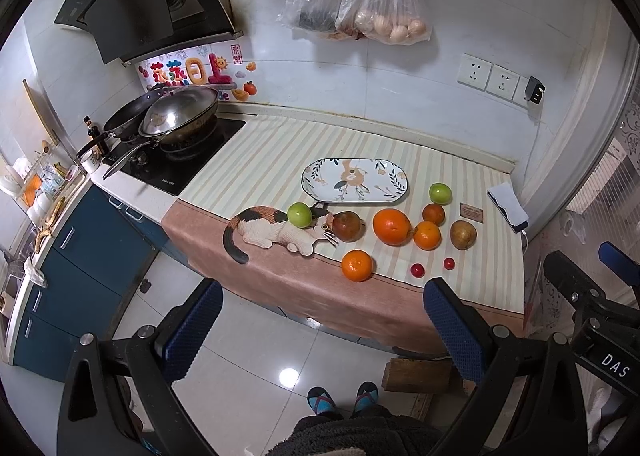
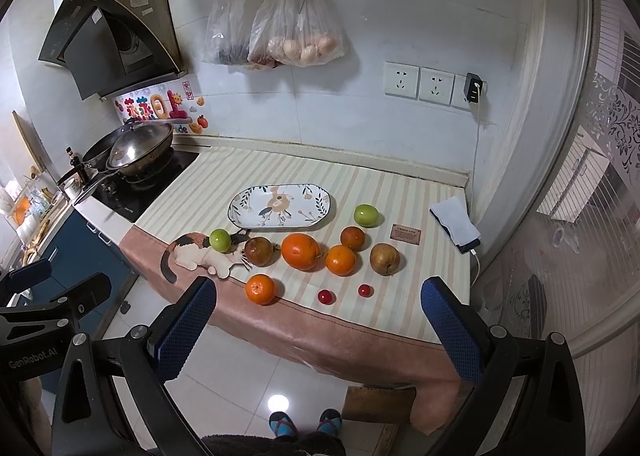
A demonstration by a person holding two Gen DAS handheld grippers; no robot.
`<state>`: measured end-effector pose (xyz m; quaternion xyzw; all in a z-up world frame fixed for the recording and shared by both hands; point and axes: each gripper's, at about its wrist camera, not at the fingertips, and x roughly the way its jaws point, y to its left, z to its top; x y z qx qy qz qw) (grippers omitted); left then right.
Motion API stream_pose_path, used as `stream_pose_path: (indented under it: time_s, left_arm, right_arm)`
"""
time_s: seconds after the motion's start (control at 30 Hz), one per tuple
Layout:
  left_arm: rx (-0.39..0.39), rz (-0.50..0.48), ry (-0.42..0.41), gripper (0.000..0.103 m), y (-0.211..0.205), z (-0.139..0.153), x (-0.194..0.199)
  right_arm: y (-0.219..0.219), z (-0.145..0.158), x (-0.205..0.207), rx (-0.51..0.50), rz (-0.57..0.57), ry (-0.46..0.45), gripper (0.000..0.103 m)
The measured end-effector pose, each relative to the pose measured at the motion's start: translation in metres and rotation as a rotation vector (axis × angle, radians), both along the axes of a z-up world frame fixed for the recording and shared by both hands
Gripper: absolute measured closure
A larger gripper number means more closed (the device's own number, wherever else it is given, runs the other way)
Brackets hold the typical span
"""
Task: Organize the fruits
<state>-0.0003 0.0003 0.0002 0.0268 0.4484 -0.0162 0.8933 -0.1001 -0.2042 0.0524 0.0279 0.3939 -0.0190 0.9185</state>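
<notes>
Left gripper [image 1: 322, 320] and right gripper [image 2: 318, 316] hover off the counter, jaws apart, holding nothing. Floral plate [image 2: 280, 205] bare; large orange [image 2: 301, 251] among loose fruit nearby. Two small red ones [image 2: 326, 296], possibly tomatoes.

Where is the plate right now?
In both views the plate lies empty at the middle of the striped cloth, behind the row of fruit. A green apple sits at its front left corner, another off its right end.
</notes>
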Motion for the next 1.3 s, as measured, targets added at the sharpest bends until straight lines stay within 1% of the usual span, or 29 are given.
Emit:
stream_pose_path:
  time_s: [0.57, 0.6, 0.7, 0.87, 1.1, 1.3]
  left_arm:
    - [0.000, 0.001, -0.001, 0.000, 0.000, 0.000, 0.000]
    - [0.000, 0.001, -0.002, 0.000, 0.000, 0.000, 0.000]
    - [0.000, 0.002, -0.003, 0.000, 0.000, 0.000, 0.000]
    - [-0.001, 0.004, -0.004, 0.000, -0.007, 0.005, 0.005]
    - [-0.002, -0.002, -0.007, 0.000, 0.000, 0.008, 0.005]
    - [-0.003, 0.001, -0.009, 0.000, 0.001, 0.009, 0.004]
  right_arm:
    - [0.002, 0.000, -0.001, 0.002, 0.003, -0.003, 0.000]
    - [0.005, 0.006, -0.001, 0.002, 0.005, -0.004, 0.000]
    - [0.007, 0.010, -0.003, 0.004, 0.006, -0.004, 0.000]
    - [0.007, 0.009, -0.003, 0.004, 0.004, -0.005, 0.000]
    - [0.005, 0.009, -0.003, 0.005, 0.007, -0.007, 0.000]
    - [0.006, 0.016, 0.000, 0.003, 0.007, -0.013, 0.000]
